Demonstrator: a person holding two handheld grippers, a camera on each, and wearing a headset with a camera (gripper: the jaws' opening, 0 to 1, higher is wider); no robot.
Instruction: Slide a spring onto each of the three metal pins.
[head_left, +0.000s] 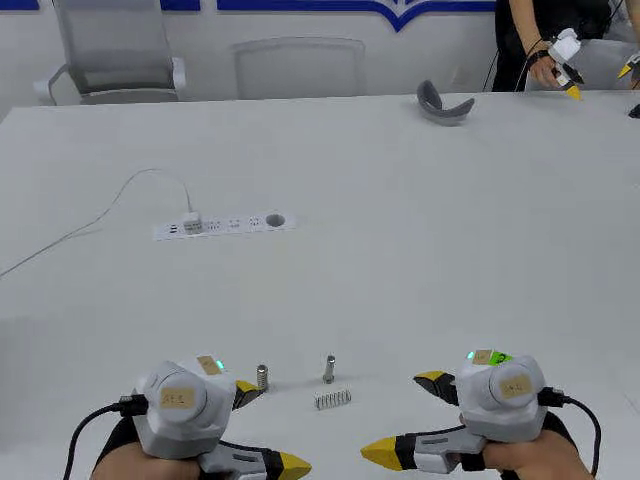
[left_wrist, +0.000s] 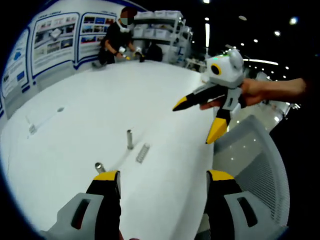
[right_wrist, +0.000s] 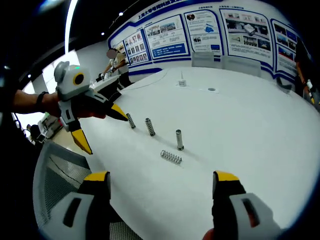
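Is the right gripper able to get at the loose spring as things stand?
Probably yes: the right gripper is open, and nothing stands between it and the loose spring lying on the table.

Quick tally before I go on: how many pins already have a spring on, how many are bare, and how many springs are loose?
Pins wearing a spring: 2
Bare pin: 1
Loose spring: 1
Total: 3 pins, 3 springs
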